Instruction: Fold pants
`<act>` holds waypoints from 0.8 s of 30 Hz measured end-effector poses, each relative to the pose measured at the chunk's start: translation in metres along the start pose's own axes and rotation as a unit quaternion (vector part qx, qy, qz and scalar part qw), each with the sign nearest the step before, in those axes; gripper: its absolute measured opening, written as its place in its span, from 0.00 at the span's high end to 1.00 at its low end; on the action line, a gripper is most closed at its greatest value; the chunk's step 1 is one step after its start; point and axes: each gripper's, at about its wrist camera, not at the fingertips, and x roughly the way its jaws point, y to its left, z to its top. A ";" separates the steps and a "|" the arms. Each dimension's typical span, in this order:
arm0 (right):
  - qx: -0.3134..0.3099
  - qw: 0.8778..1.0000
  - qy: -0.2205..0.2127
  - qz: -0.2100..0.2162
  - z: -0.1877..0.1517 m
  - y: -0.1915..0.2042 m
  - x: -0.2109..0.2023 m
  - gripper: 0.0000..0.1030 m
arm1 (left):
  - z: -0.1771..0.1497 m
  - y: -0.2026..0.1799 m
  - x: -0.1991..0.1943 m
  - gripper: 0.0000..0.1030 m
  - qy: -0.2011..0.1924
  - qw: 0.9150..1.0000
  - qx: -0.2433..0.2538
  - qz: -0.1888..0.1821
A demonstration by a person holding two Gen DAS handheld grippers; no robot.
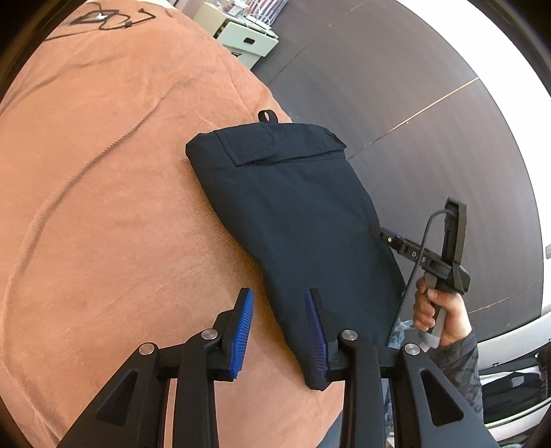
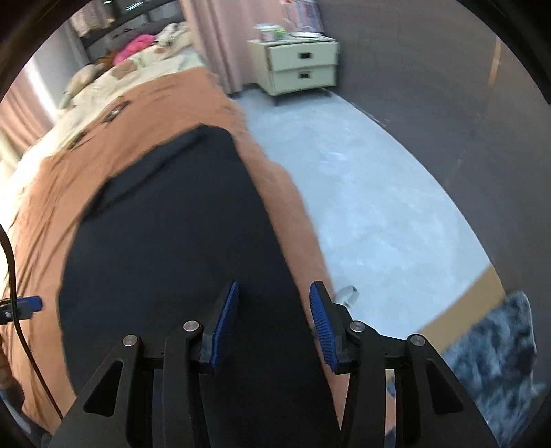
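Dark navy pants (image 1: pixel 296 220) lie folded on an orange-brown bed cover (image 1: pixel 103 206), waistband and flap pocket at the far end, near the bed's right edge. My left gripper (image 1: pixel 280 296) is open, its blue pads astride the pants' near left edge, holding nothing. My right gripper (image 1: pixel 444 241), held by a hand, hovers at the pants' right edge. In the right wrist view the pants (image 2: pixel 179 248) fill the middle and the right gripper (image 2: pixel 273 291) is open over their right side, empty.
The bed cover (image 2: pixel 62 193) drops off to a grey floor (image 2: pixel 361 193) on the right. A cream nightstand (image 2: pixel 299 69) stands by pink curtains. Pillows and bedding lie at the far end. A black cable (image 1: pixel 110 20) lies on the cover. A dark wall panel (image 1: pixel 413 103) runs alongside.
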 end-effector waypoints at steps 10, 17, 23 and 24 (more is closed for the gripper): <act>0.043 0.998 -0.031 -0.025 -0.046 0.016 -0.059 0.60 | -0.011 -0.028 -0.024 0.43 -0.018 0.999 0.032 0.019; 0.063 0.996 -0.062 -0.005 -0.076 0.031 -0.105 0.33 | -0.022 -0.052 -0.060 0.33 -0.039 0.995 0.066 0.059; 0.078 0.993 -0.093 -0.009 -0.103 0.047 -0.145 0.09 | -0.040 -0.070 -0.100 0.22 -0.071 0.988 0.105 0.091; 0.079 0.992 -0.100 -0.008 -0.108 0.052 -0.153 0.03 | -0.043 -0.072 -0.106 0.18 -0.075 0.986 0.110 0.095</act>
